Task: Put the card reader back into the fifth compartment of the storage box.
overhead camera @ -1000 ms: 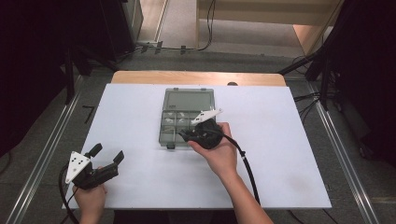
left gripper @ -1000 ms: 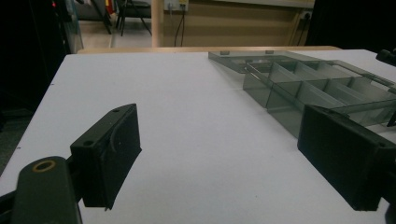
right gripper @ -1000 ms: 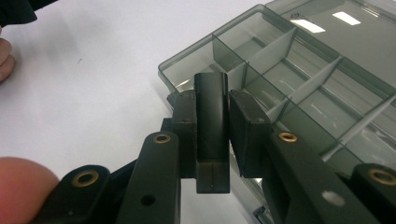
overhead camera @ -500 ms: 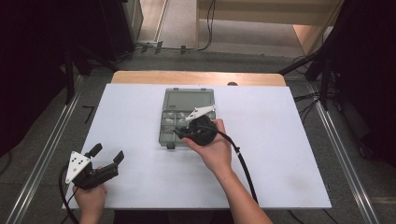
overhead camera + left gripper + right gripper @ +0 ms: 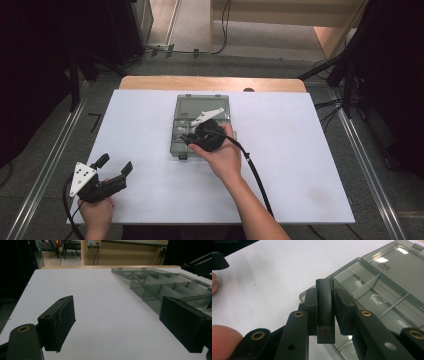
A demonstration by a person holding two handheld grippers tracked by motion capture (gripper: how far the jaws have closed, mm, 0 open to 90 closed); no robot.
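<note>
Left tool (image 5: 111, 170) near my edge of desk (image 5: 300, 150), jaws wide apart, nothing between, resting idle.

Right tool (image 5: 325, 307) clamped on small black block (image 5: 325, 312), over near corner of smoky compartment box (image 5: 200, 127) at desk middle, lid open flat behind.

Risks, I judge:
- block held upright by narrow sides; may twist, slip out.
- may land on divider (image 5: 367, 287), not in cell.
- tool may push light box; left tool too far for steadying.

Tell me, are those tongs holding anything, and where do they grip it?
The right tongs pinch a small black block across its two long sides, above the open compartment box. The left tongs stand wide open, holding nothing.
</note>
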